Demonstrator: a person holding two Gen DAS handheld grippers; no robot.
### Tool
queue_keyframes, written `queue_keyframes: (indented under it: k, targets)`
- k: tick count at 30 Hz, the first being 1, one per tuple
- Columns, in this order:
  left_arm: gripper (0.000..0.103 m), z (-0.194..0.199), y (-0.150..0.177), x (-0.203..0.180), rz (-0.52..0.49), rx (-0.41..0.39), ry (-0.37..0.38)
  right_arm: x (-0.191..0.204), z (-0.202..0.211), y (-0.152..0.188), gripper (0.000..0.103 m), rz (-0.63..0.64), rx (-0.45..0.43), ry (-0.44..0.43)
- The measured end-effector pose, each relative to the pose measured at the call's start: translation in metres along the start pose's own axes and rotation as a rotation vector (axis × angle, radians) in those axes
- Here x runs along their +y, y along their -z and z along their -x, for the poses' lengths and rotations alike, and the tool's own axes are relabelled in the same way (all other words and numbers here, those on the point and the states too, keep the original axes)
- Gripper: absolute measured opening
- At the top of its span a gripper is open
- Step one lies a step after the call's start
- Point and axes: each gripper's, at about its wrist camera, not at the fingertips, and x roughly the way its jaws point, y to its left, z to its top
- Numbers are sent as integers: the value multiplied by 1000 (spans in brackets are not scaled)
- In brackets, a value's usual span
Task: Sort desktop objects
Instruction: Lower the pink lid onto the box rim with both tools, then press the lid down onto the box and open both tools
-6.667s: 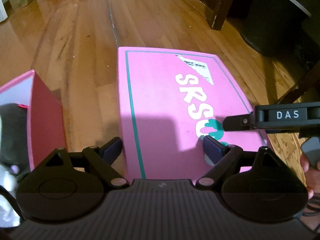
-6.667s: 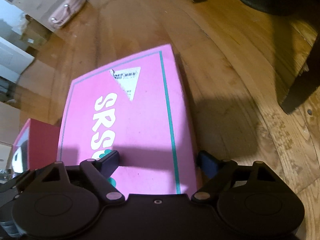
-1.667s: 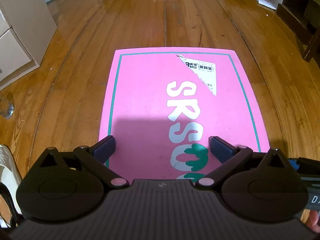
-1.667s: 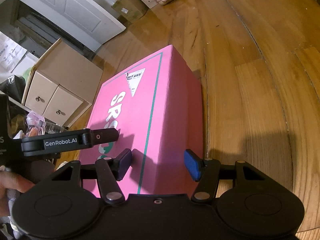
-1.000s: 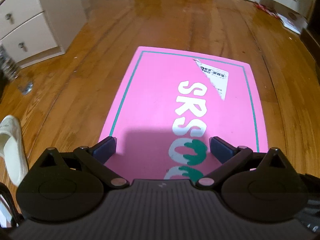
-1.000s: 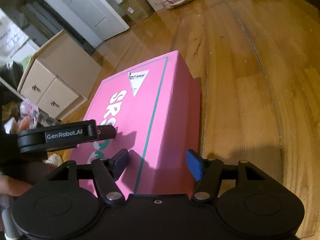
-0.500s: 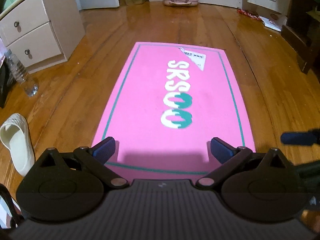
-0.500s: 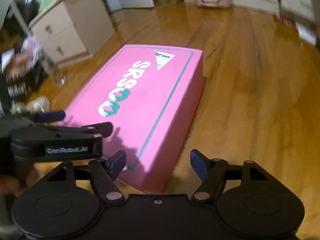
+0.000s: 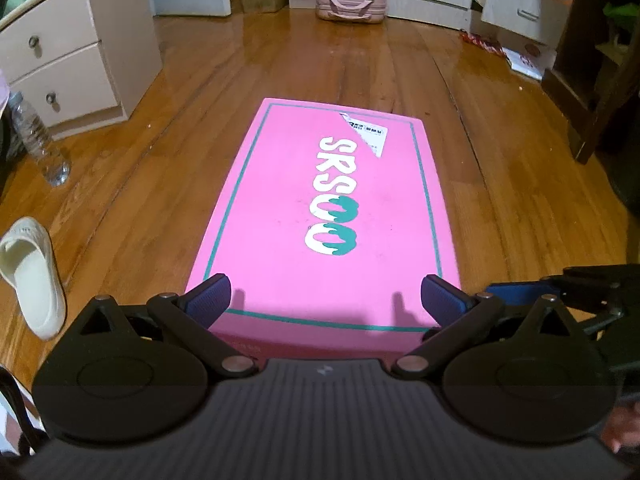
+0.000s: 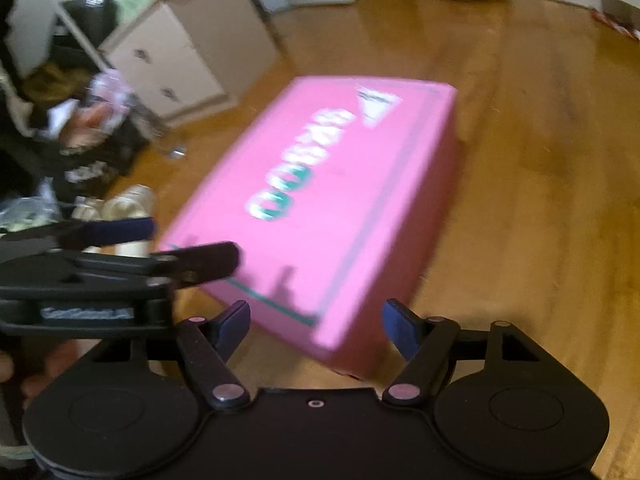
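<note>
The fingers of the left gripper point(image 9: 325, 300) stand spread wide with nothing pinched between them; in the left wrist view their blue pads hang just above the near corners of the pink box point(image 9: 332, 216). The box lies flat and shut on the wooden floor point(image 9: 160, 184), lettered lid up, which suggests it has been set down where it belongs rather than being carried. A pale slipper point(image 9: 30, 276) lies off to the left, a clear plastic bottle point(image 9: 38, 140) stands near a chest of drawers point(image 9: 76, 68), and a pink suitcase point(image 9: 350, 2) sits by the far wall. The other gripper's blue pad pokes in at the right edge.

In the right wrist view, which is blurred, the right gripper point(image 10: 316, 322) also has its fingers apart. They have just been opening, and only the box's near corner shows in the gap, untouched by either pad. The left gripper reaches in from the left, beside the box's near end. Both tools seem backed off, probably to free them for the next item.
</note>
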Motion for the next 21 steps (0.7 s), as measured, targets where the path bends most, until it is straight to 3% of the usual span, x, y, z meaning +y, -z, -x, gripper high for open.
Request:
queue_keyframes:
  k: [11,17,21]
  targets:
    - [103,18,-4,-3,-8,-27,6,8,9,-2,80,33,-72,-20]
    - [103,29,-8,4,5,-40,26,16,15,-5,80,32,-118,-111]
    - [103,30,-8,4,-1,-44,16,22,14,-3,80,63,-145,-97]
